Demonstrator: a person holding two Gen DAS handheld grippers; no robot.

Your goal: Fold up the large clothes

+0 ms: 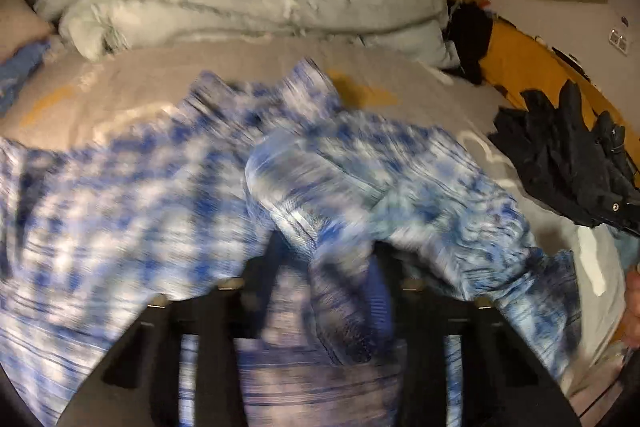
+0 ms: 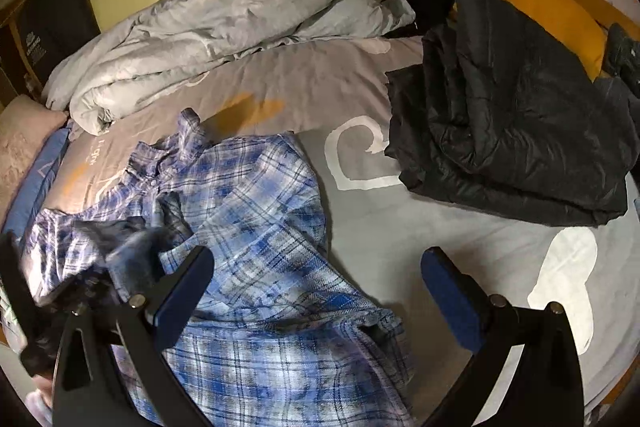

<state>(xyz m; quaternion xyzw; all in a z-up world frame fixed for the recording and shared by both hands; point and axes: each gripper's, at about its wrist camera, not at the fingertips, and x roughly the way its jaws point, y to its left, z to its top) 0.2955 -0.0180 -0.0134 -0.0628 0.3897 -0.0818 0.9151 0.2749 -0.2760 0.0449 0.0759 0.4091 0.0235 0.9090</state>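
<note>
I saw dim, warm indoor light in both views. Motion blur smeared the plaid shirt [image 1: 168,187] in my left wrist view; the right stayed sharp. Fisheye distortion bent and darkened all edges.

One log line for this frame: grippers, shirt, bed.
left gripper: shut on plaid shirt fold | right gripper: open, above shirt hem | shirt: crumpled, unfolded | black jacket: beside on bed sheet
</note>
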